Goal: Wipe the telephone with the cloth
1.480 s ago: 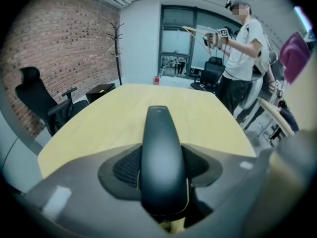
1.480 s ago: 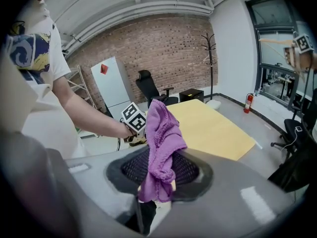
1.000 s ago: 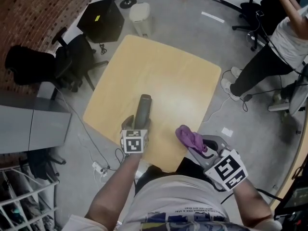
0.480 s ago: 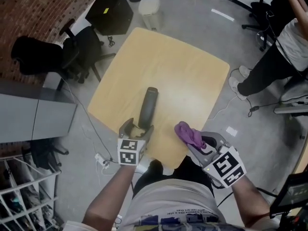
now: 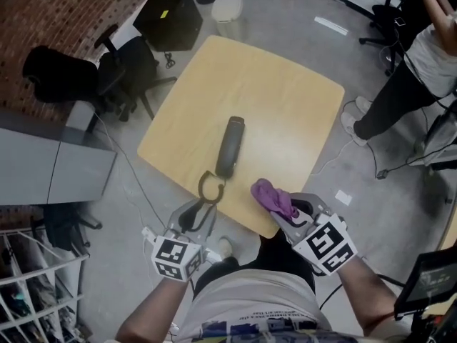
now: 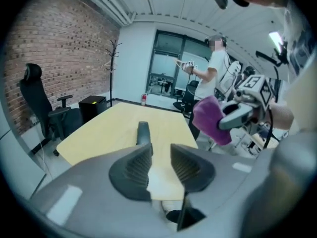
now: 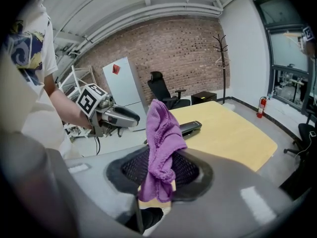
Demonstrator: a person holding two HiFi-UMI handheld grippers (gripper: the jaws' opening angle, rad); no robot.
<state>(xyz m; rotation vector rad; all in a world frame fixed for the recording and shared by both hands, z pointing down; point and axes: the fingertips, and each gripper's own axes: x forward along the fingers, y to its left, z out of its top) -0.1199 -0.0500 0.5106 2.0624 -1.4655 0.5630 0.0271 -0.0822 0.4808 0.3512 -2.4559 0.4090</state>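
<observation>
A dark grey telephone handset point(image 5: 230, 147) lay flat on the pale wooden bench point(image 5: 278, 98), a square top with rounded corners. Its long axis ran away from the person holding the grippers, and its near end sat close to the bench edge nearest that person, toward that edge's left corner. The left gripper point(image 6: 161, 153) hovered at this near edge, pointing along the handset. Its tips were just short of the handset's near end and clear of it. Its jaws had just been closing and stood only a narrow gap apart, with nothing between the ribbed pads; through the gap only the bench top showed. The right gripper point(image 7: 161, 171) was held to the right of the handset, over the same near edge. Its jaws were closed on a purple terry cloth point(image 7: 161, 130), which rose in a bunch above the pads and hung in a fold below them. The cloth was near the handset but did not touch it or the bench. Off the bench's left edge a black office chair point(image 5: 125, 70) stood in front of a red brick wall point(image 5: 64, 13). Beyond the far right corner another person point(image 5: 421, 63) stood on the grey floor.
</observation>
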